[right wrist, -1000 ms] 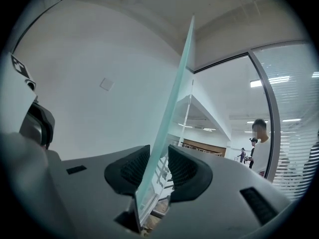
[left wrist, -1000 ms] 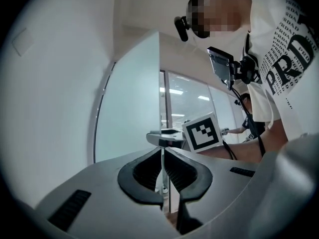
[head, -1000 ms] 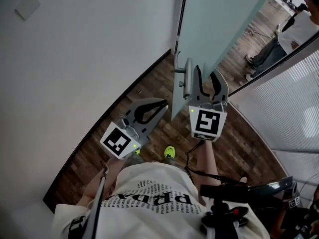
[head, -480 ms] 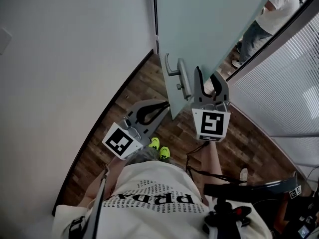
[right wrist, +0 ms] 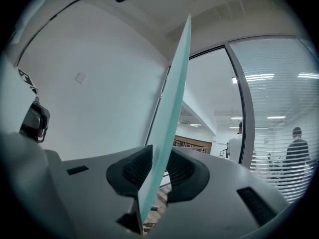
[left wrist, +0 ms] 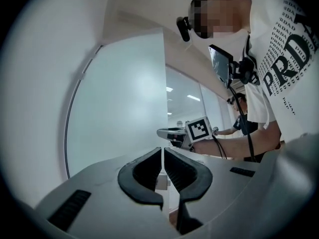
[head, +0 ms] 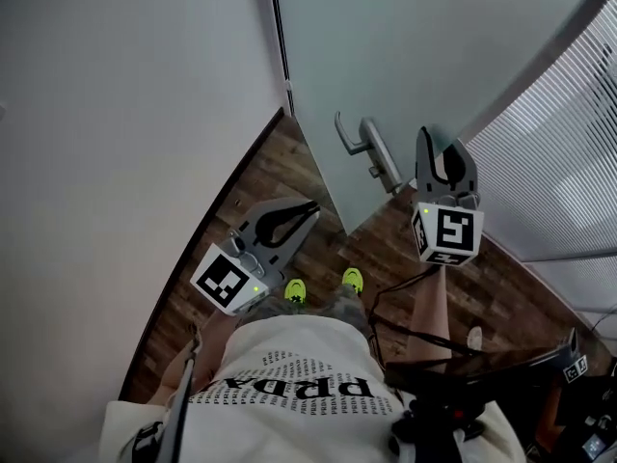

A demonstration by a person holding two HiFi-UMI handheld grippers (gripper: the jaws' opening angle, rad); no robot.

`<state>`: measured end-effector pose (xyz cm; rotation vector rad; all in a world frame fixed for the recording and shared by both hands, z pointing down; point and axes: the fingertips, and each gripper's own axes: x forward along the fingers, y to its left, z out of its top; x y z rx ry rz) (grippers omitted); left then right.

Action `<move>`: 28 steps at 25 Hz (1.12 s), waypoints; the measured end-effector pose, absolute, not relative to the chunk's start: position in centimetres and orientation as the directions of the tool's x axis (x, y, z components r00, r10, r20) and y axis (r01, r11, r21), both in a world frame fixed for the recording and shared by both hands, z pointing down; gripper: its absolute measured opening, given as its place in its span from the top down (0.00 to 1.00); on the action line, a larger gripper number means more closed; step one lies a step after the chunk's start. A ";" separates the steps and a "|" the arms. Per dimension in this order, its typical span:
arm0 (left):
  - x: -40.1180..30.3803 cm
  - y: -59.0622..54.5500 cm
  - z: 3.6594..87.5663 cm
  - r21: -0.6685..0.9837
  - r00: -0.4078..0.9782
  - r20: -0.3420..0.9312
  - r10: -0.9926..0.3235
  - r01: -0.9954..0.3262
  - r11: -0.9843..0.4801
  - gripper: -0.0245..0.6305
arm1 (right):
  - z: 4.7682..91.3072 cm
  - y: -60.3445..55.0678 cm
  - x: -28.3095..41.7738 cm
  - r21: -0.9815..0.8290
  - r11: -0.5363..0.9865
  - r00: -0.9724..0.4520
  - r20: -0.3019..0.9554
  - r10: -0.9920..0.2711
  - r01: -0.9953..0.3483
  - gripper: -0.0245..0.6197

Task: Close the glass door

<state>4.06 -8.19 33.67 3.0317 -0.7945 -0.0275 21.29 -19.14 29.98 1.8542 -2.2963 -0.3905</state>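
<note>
The frosted glass door (head: 405,56) stands partly open, its metal lever handle (head: 371,148) facing me. Just right of the handle, my right gripper (head: 442,148) straddles the door's free edge. In the right gripper view the glass door (right wrist: 174,93) runs between the jaws of the right gripper (right wrist: 159,156), which are closing, and a pad lies against each face. My left gripper (head: 310,208) hangs lower left, apart from the door, shut and holding nothing. In the left gripper view the left gripper (left wrist: 163,151) points at the door (left wrist: 119,113), with the right gripper (left wrist: 198,129) beyond.
A white wall (head: 116,114) runs along the left above a wood floor (head: 289,172). A glass partition with blinds (head: 569,162) is at the right, with a dark door frame (right wrist: 244,108). People (right wrist: 297,153) stand beyond the doorway.
The door has swung across the doorway, covering the people seen there before. My right gripper moved right with the door edge. The left gripper kept its place in the picture.
</note>
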 end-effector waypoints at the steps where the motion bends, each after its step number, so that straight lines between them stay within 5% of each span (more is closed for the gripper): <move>1: 3.9 -8.3 34.1 0.018 0.867 -0.008 -0.498 -0.498 -0.867 0.93 | 30.1 -19.4 21.3 0.301 0.200 -0.222 -0.039 -0.974 -0.932 0.85; 11: 20.3 -12.8 33.4 0.027 0.874 -0.066 -0.482 -0.481 -0.876 0.93 | 29.2 -23.1 33.1 0.291 0.266 -0.291 -0.045 -0.956 -0.919 0.85; 28: 29.4 -20.2 34.7 0.002 0.861 -0.005 -0.508 -0.508 -0.861 0.93 | 29.7 -36.2 50.4 0.191 0.264 -0.275 -0.031 -0.961 -0.945 0.81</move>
